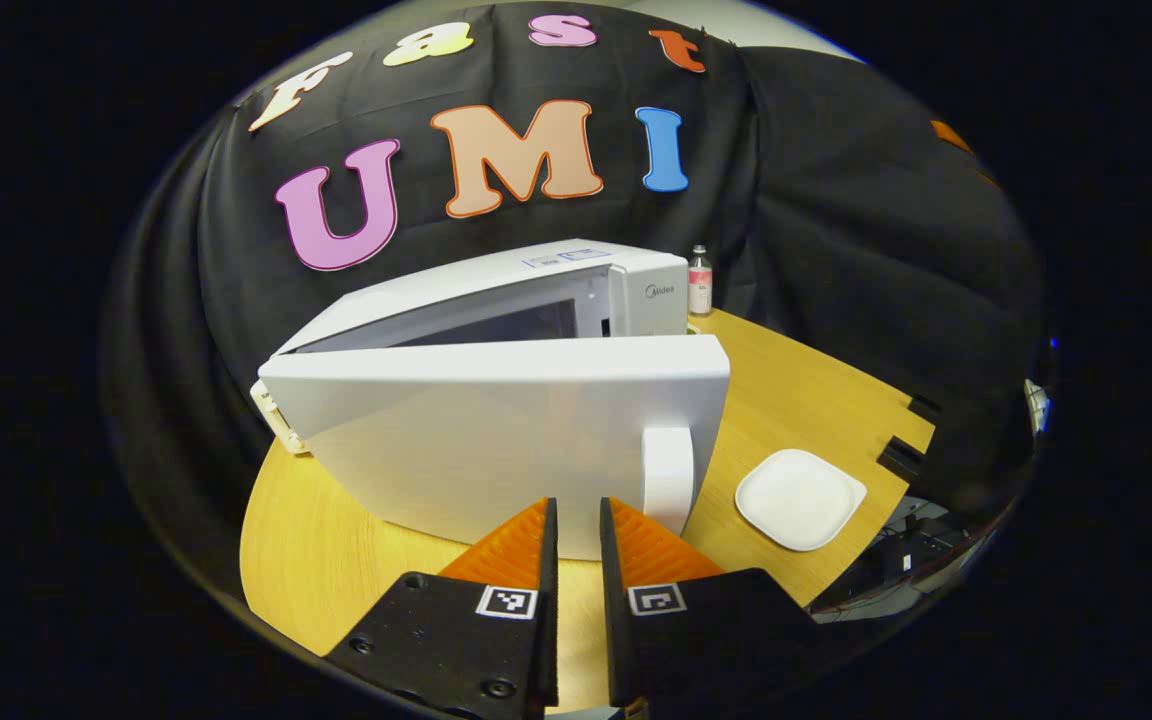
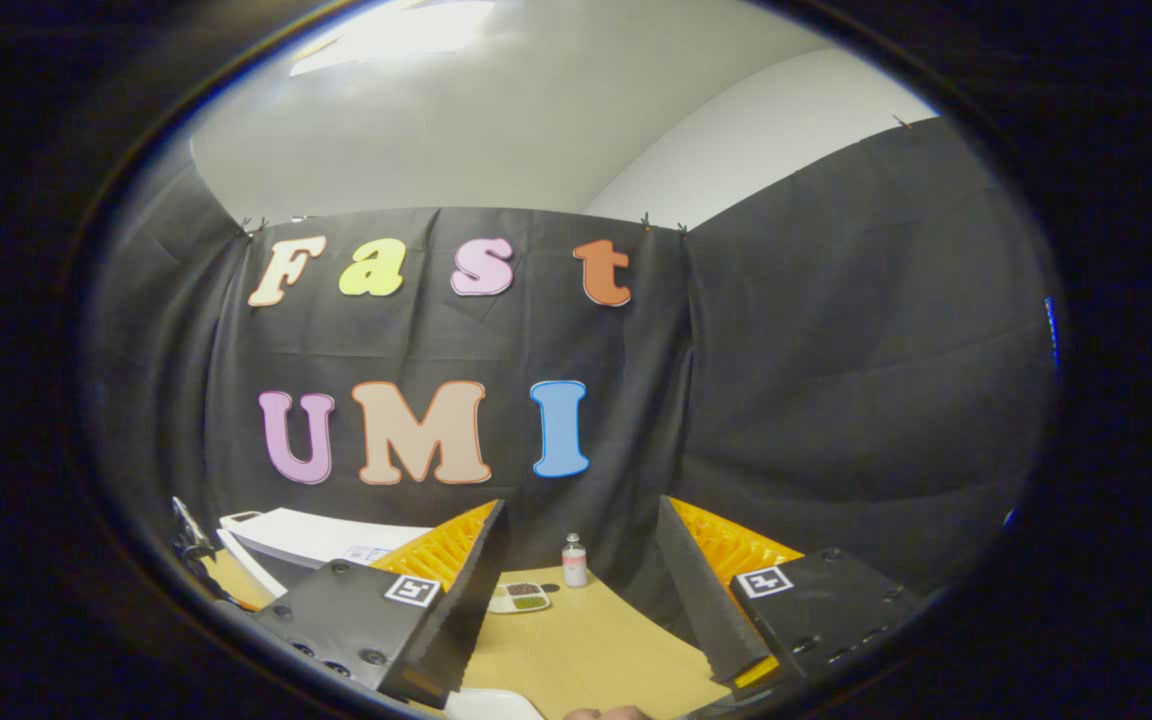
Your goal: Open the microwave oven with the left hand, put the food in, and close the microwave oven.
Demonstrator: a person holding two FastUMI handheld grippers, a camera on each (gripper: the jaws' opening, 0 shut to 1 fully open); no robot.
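Observation:
The white microwave (image 1: 496,300) stands on the round wooden table (image 1: 336,560) with its door (image 1: 476,440) swung partly open toward me. The door's white handle (image 1: 667,475) is just right of my left gripper (image 1: 578,505). That gripper's fingers stand a narrow gap apart with nothing between them, close in front of the door's lower edge. In the right gripper view, a small tray of brown and green food (image 2: 519,597) lies on the table (image 2: 586,640), beyond my wide-open, raised right gripper (image 2: 582,503). The microwave (image 2: 306,535) sits at the lower left there.
An empty white square plate (image 1: 800,498) lies on the table right of the door. A small bottle (image 1: 700,281) stands at the back by the microwave's right side, seen too as the bottle (image 2: 573,560) near the food tray. The table's edge (image 1: 896,440) is notched on the right.

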